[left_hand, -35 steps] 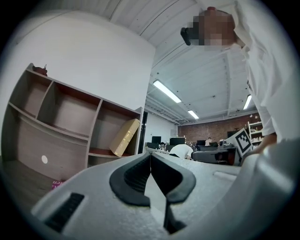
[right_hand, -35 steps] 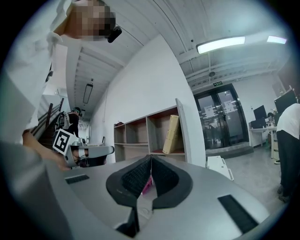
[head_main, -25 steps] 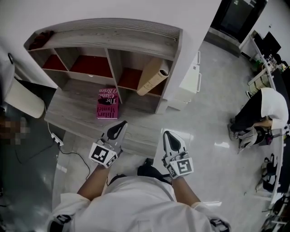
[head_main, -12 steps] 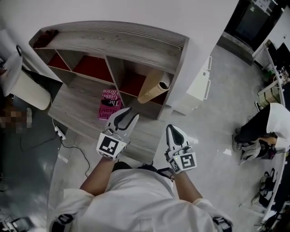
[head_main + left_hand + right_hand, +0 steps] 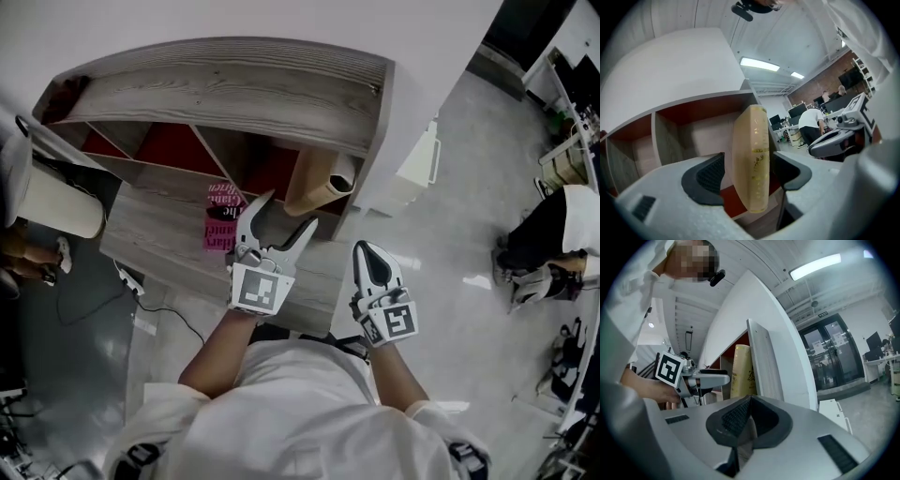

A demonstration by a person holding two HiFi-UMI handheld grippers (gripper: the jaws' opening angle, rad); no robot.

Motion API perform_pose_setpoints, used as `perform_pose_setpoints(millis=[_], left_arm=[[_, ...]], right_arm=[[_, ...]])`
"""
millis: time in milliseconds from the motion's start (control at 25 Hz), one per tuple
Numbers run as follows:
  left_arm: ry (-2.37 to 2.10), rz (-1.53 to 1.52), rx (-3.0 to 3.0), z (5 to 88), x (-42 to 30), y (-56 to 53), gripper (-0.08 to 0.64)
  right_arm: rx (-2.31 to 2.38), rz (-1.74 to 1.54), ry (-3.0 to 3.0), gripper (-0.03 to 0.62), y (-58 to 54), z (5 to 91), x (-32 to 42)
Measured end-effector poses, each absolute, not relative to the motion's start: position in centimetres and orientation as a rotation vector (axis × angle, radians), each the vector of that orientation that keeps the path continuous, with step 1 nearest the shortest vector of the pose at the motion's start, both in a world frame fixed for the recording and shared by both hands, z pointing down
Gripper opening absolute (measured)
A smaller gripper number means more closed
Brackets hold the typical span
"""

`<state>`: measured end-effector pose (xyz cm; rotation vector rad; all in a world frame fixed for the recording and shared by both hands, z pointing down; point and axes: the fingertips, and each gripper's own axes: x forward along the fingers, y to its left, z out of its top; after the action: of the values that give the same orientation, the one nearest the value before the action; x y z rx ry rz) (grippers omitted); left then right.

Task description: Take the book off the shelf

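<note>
My left gripper (image 5: 289, 214) has just spread its jaws, with nothing pressed between them, and lines up on the tan book (image 5: 752, 159) leaning in the shelf's (image 5: 234, 84) right bay. My right gripper (image 5: 367, 251) is clenched on nothing. The book looks stiff, weighty and smooth-covered, so I'd pinch across its spine at mid-height.

A white wall (image 5: 234, 19) meets a glossy grey floor (image 5: 450, 225), with a strip light (image 5: 814, 266) above glass doors (image 5: 833, 357).

bright ceiling strips, fisheye-warped edges
</note>
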<state>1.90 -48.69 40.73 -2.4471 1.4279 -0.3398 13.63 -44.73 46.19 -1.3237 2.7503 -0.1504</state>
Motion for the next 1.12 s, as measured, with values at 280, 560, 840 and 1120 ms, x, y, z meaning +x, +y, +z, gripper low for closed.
perform_pose_setpoints(millis=[280,560,840,1120], left_arm=[[1.375,-0.413,-2.475,42.9,4.6,-51.3,0.33],[1.415,-0.504,-2.391,43.6,5.5,-53.1,0.327],[1.466,-0.513,-2.323,43.4,5.3,-53.8,0.266],[1.472,-0.463,-2.36,43.2,5.0,-53.0,0.244]], right_arm=[[-1.375,-0.178,2.722,0.015,-45.9,47.1,14.3],[-1.394,-0.22,2.716,0.015,-45.9,48.1,14.9],[-1.393,-0.247,2.721,0.015,-45.9,48.9,15.5],[-1.359,-0.249,2.746,0.015,-45.3,49.2,15.0]])
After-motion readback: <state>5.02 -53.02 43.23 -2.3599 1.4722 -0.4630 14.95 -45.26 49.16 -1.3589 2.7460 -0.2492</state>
